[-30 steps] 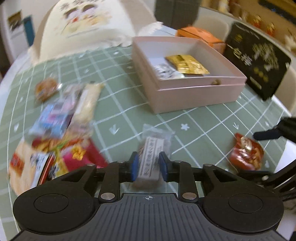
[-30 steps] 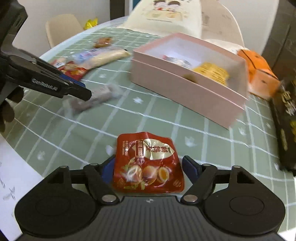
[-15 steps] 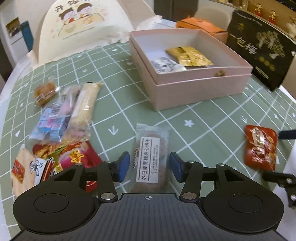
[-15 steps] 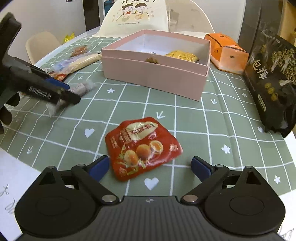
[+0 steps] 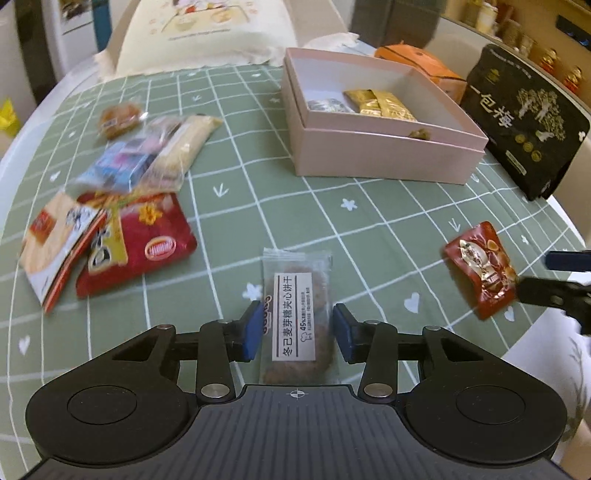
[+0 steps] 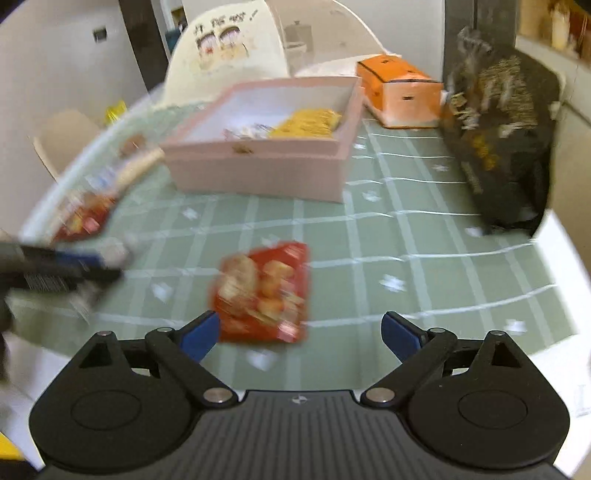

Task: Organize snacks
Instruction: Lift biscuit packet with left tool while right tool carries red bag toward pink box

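Note:
A clear biscuit packet [image 5: 295, 317] with a white label lies flat on the green checked tablecloth, between the pads of my open left gripper [image 5: 297, 330], which do not touch it. A red egg-snack pouch [image 6: 264, 291] lies on the cloth just ahead of my open right gripper [image 6: 301, 330], nearer its left pad; it also shows in the left wrist view [image 5: 482, 267]. The pink box [image 5: 384, 147] holds gold packets [image 5: 380, 105] and a silvery packet [image 5: 327, 106]. The box also shows in the right wrist view [image 6: 266, 166].
A pile of snack packets [image 5: 110, 206] lies left of the box. A black bag [image 5: 524, 122] and an orange box [image 5: 424, 70] stand at the right. A cream printed bag [image 5: 207, 33] is behind. The table edge [image 6: 565, 251] curves close on the right.
Both grippers opened and let go: the biscuit packet and the red pouch now lie on the cloth. The right gripper swung, and its view is now blurred.

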The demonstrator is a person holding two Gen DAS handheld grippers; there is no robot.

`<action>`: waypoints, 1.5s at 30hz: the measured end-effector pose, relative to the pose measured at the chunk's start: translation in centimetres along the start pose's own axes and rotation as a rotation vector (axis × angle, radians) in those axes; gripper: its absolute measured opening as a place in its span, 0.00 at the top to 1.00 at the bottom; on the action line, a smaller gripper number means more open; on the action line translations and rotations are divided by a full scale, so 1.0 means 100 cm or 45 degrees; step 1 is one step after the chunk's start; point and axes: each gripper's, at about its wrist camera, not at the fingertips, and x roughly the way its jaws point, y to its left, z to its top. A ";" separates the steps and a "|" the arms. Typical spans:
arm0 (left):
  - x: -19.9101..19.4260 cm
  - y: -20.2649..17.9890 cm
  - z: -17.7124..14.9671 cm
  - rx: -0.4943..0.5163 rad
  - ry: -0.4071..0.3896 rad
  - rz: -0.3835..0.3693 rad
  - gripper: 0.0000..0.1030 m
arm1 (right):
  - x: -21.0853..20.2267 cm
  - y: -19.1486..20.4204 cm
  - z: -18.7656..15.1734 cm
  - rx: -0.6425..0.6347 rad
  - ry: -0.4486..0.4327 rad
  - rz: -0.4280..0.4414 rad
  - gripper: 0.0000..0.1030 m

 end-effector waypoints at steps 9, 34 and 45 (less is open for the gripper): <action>-0.001 0.001 0.001 -0.042 0.032 -0.016 0.54 | 0.053 0.060 0.017 -0.132 0.098 -0.137 0.31; -0.078 -0.022 0.029 0.067 -0.331 -0.153 0.61 | -0.011 0.042 0.012 -0.186 -0.004 -0.143 0.31; 0.015 -0.032 0.220 -0.059 -0.383 -0.270 0.56 | -0.031 0.029 0.038 -0.099 -0.117 -0.171 0.31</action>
